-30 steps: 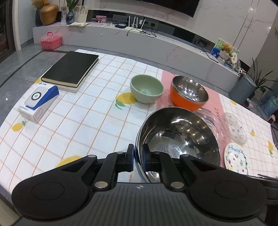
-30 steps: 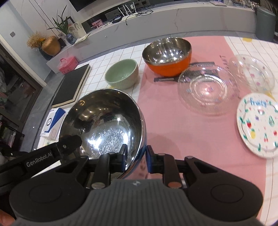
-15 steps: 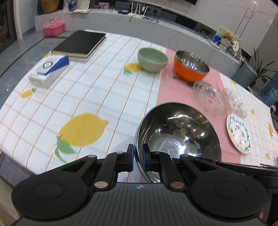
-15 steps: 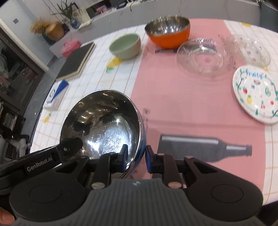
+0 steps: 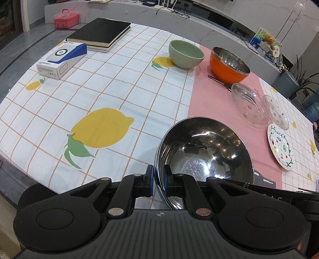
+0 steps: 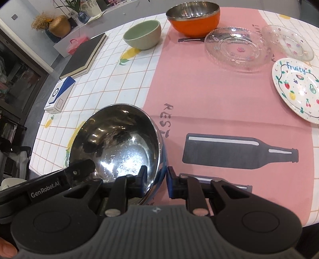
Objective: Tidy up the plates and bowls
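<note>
Steel bowl (image 5: 205, 151) is pinched at its near rim by both grippers: my left gripper (image 5: 158, 179) on the bowl's left side, my right gripper (image 6: 156, 179) on its right side, each with one finger inside. It hangs over the tabletop's (image 5: 119, 95) near edge. Orange bowl (image 6: 193, 18) and green bowl (image 6: 142, 36) lie ahead, well apart. Legible: "Fruity" on the plate (image 6: 297, 87), "GenRobot.AI" on the left gripper.

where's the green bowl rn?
The green bowl stands at the far side of the table on the checked cloth, just left of the orange bowl and right of the black book; upper middle in both wrist views.
</note>
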`<state>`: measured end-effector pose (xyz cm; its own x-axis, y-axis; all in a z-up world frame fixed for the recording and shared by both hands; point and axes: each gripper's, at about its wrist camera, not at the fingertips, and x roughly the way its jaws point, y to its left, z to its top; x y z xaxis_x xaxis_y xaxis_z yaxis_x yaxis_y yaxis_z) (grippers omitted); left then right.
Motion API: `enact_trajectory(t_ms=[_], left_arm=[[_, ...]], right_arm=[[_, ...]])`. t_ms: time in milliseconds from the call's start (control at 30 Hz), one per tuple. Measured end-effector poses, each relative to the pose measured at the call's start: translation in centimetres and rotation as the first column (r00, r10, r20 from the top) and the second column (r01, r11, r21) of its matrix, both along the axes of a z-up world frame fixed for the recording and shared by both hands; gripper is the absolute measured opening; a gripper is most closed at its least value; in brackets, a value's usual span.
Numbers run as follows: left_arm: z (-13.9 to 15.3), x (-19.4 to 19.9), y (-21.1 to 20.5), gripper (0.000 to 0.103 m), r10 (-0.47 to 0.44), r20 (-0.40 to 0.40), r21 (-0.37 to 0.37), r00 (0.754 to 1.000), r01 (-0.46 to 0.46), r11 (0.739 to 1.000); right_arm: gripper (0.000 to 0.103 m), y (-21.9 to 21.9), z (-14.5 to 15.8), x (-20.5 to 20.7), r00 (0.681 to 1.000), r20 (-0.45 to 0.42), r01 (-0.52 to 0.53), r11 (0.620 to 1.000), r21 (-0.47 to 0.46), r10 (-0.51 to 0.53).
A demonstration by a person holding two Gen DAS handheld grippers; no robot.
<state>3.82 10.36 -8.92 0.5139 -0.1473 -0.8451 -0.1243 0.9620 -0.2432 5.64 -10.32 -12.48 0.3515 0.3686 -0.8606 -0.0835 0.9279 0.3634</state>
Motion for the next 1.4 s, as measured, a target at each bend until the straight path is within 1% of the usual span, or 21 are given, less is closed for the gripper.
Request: enact_trajectory(t_ms=[200, 433, 500, 567, 600, 633, 667, 700, 767, 833, 900, 1000, 1200, 1400], left_arm=[[-0.7, 0.3, 0.0, 0.010, 0.000, -0.023, -0.011, 1.000, -0.001, 1.000], [-0.6, 1.0, -0.2, 0.010, -0.001, -0.013, -0.015, 1.000, 0.001, 1.000], [-0.7, 1.1, -0.3, 0.011, -0.003, -0.013, -0.018, 1.000, 0.003, 1.000], [-0.6, 1.1, -0.4, 0.013, -0.007, -0.011, -0.018, 1.000, 0.007, 1.000], [-0.6, 1.1, -0.4, 0.019, -0.009, -0.008, -0.016, 1.000, 0.008, 1.000], [-0.6, 1.1, -0.4, 0.028, -0.013, -0.005, -0.009, 1.000, 0.013, 1.000], [-0.5, 1.1, -0.5, 0.033, -0.024, 0.000, -0.002, 1.000, 0.024, 1.000], [-0.4, 1.1, -0.5, 0.039, -0.029, 0.005, 0.009, 1.000, 0.029, 1.000], [-0.1, 1.0, -0.4, 0.043, -0.028, 0.020, 0.025, 0.999, 0.028, 0.999], [0.5, 1.1, 0.0, 0.044, -0.024, 0.030, 0.032, 0.999, 0.023, 0.999], [1.2, 1.3, 0.2, 0.044, -0.025, 0.045, 0.039, 0.999, 0.023, 0.999], [3.1, 1.9, 0.3, 0.044, -0.039, 0.084, 0.070, 0.996, 0.033, 0.997], [7.8, 4.3, -1.3, 0.044, -0.132, 0.176, 0.110, 0.975, 0.114, 0.987], [11.1, 8.7, -3.9, 0.044, -0.204, 0.215, 0.080, 0.955, 0.191, 0.978]], right_arm=[[0.019, 0.2, -0.4, 0.3, 1.000, -0.018, 0.007, 1.000, -0.018, -0.007], [0.019, 0.0, -0.7, 0.7, 1.000, -0.015, 0.020, 1.000, -0.023, -0.020], [0.019, -0.2, -0.7, 0.8, 1.000, -0.011, 0.019, 1.000, -0.018, -0.019], [0.023, -0.3, -0.7, 0.9, 1.000, -0.011, 0.020, 1.000, -0.002, -0.020], [0.023, -0.4, -0.7, 0.9, 1.000, -0.009, 0.021, 1.000, -0.001, -0.021], [0.031, -0.4, -0.6, 0.9, 1.000, -0.008, 0.019, 1.000, -0.006, -0.019], [0.041, -0.4, -0.5, 0.9, 1.000, -0.005, 0.017, 1.000, -0.011, -0.017], [0.043, -0.4, -0.4, 0.8, 1.000, 0.002, 0.016, 1.000, -0.013, -0.016], [0.045, -0.5, 0.1, 0.8, 1.000, 0.021, 0.010, 1.000, -0.017, -0.010], [0.050, -0.8, 0.8, 0.7, 0.999, 0.048, 0.007, 1.000, -0.022, -0.006], [0.051, -1.0, 1.7, 0.7, 0.997, 0.083, 0.002, 1.000, -0.029, 0.000], [0.052, -1.9, 3.3, 1.0, 0.991, 0.133, 0.004, 1.000, -0.027, 0.000], [0.053, -4.6, 6.4, 3.1, 0.976, 0.213, 0.049, 0.998, -0.032, -0.041], [0.053, -7.3, 8.3, 6.9, 0.966, 0.247, 0.090, 0.995, -0.043, -0.076]])
